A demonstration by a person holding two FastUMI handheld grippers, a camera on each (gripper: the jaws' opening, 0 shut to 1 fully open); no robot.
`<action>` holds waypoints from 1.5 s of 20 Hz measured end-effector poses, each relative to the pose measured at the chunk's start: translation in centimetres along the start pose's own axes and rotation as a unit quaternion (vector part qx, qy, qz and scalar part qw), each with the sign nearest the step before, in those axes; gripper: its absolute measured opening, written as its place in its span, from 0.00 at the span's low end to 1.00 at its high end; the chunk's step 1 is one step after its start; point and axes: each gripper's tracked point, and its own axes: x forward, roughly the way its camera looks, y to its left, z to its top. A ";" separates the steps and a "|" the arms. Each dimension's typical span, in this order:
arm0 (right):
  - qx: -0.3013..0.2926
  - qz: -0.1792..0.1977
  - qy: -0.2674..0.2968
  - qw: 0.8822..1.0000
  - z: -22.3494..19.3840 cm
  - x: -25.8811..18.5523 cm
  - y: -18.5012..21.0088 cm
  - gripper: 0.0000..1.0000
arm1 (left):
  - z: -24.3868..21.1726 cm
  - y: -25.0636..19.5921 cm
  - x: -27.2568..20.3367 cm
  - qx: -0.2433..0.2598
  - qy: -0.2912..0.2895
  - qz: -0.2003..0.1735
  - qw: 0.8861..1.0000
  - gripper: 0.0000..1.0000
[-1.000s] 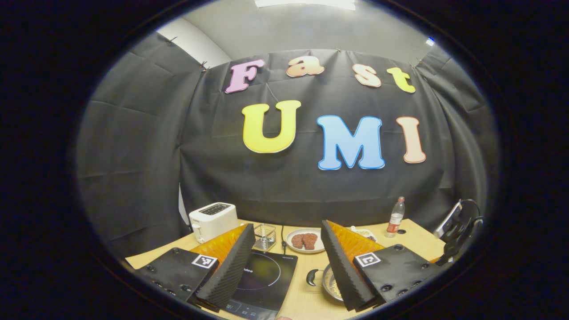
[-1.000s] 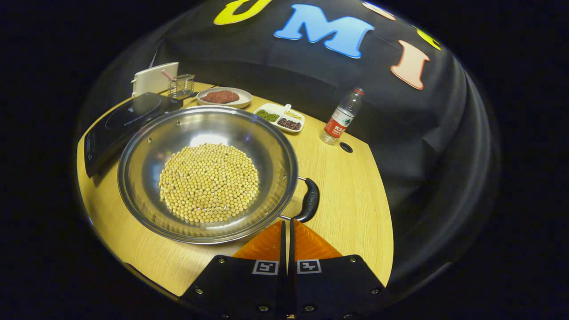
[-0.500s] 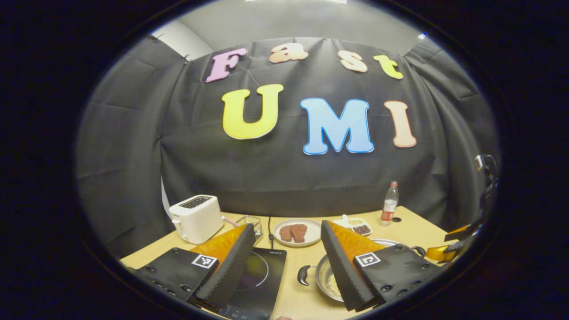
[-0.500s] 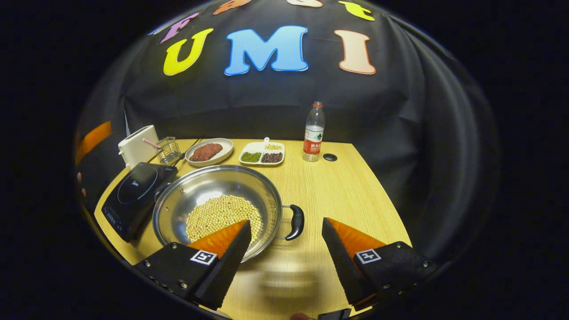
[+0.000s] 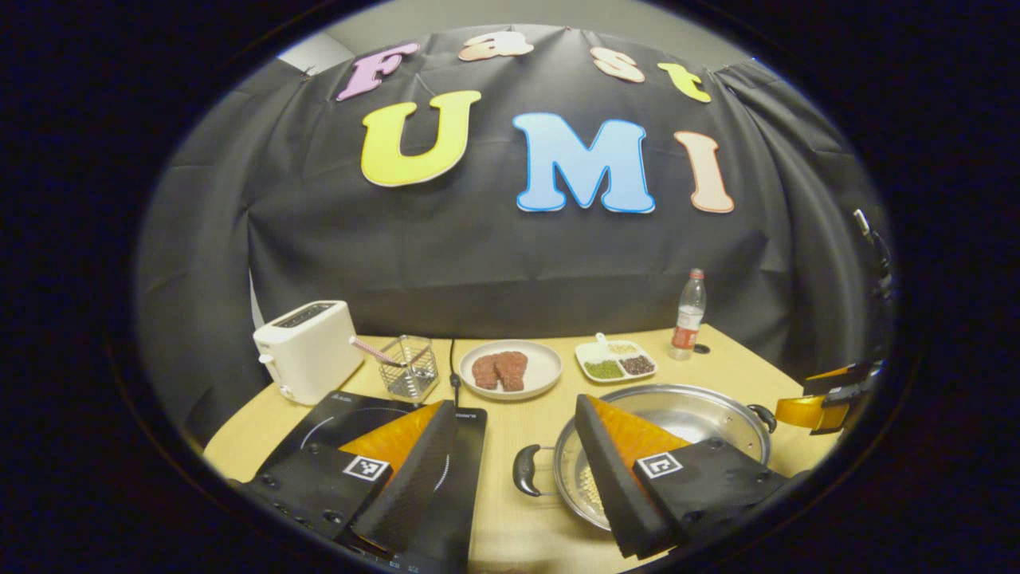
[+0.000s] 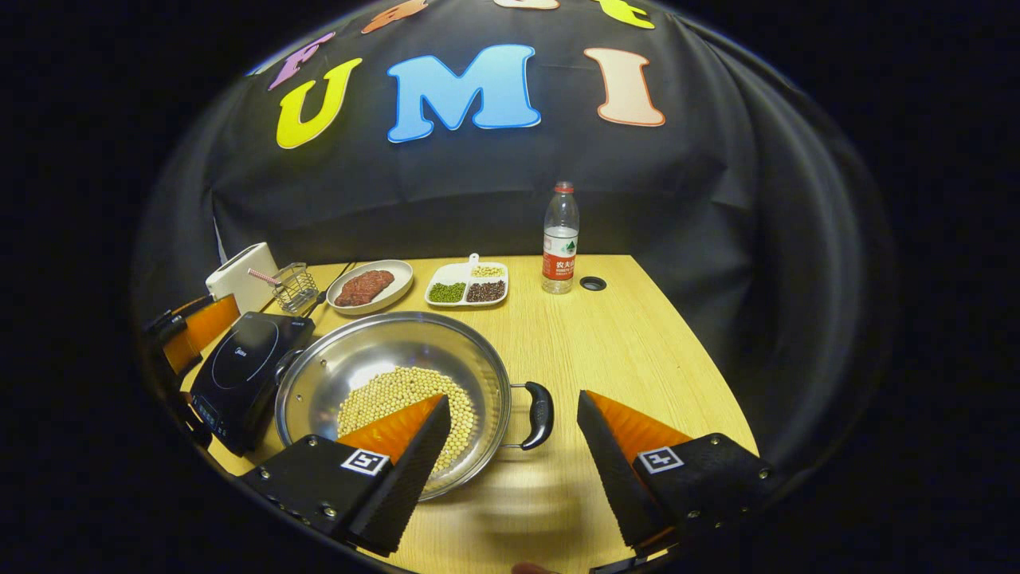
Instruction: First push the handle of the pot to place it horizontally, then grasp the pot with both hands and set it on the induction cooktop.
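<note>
Since a second ago, the right gripper has been drawn back from the pot and its fingers, then pressed together near the right-hand handle, have been spread wide. More of the table has been brought into the left gripper view, where the pot is now seen nearly whole.

In the right gripper view, the steel pot is seen resting on the table just beside the black induction cooktop, its rim close to the cooktop's edge. A layer of yellow beans is held in its bottom. Its black right-hand handle is pointed toward the open gap between the spread fingers, and nothing is gripped by them. The other gripper's orange finger is seen at the far left, near the cooktop.

In the left gripper view, the left gripper is held with its fingers spread, one over the cooktop and one over the pot, with the pot's left handle lying between them; nothing is pinched. The right gripper is seen at the far right edge.

Along the back of the table are set a white toaster, a wire basket, a plate of meat, a divided dish and a water bottle.
</note>
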 end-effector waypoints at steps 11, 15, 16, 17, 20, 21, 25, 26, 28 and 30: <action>0.013 -0.012 0.028 0.999 -0.6 3.9 0.0 0.98 | -6.9 -1.4 5.6 -0.001 0.093 -0.027 0.995 0.95; 0.017 -0.017 0.041 0.999 -1.3 5.2 -0.2 0.98 | -9.1 -1.7 6.9 -0.003 0.122 -0.030 0.992 0.97; 0.018 -0.018 0.044 0.999 -1.5 5.5 -0.3 0.98 | -9.6 -1.8 7.0 -0.003 0.129 -0.031 0.991 0.95; 0.019 -0.018 0.048 0.999 -1.7 5.8 -0.4 0.98 | -9.9 -1.8 7.3 -0.003 0.134 -0.031 0.991 0.97; 0.020 -0.020 0.055 0.998 -2.2 6.5 -0.6 0.98 | -10.9 -1.8 7.7 -0.005 0.145 -0.029 0.989 1.00; 0.021 -0.020 0.057 0.998 -2.4 6.7 -0.7 0.98 | -11.1 -1.8 7.8 -0.006 0.149 -0.029 0.988 0.98; 0.023 -0.018 0.068 0.997 -3.2 7.6 -0.7 0.98 | -11.8 -1.8 8.3 -0.001 0.160 -0.027 0.987 1.00; 0.022 -0.021 0.069 0.997 -3.3 7.8 -0.8 0.98 | -12.0 -1.9 8.4 0.001 0.165 -0.028 0.986 1.00; 0.020 -0.023 0.065 0.997 -3.2 7.9 -0.9 0.92 | -12.4 -2.1 8.4 0.003 0.172 -0.027 0.985 0.96; 0.022 -0.030 0.063 0.997 -3.0 7.9 -1.3 0.79 | -12.7 -2.3 8.3 0.003 0.176 -0.027 0.984 0.90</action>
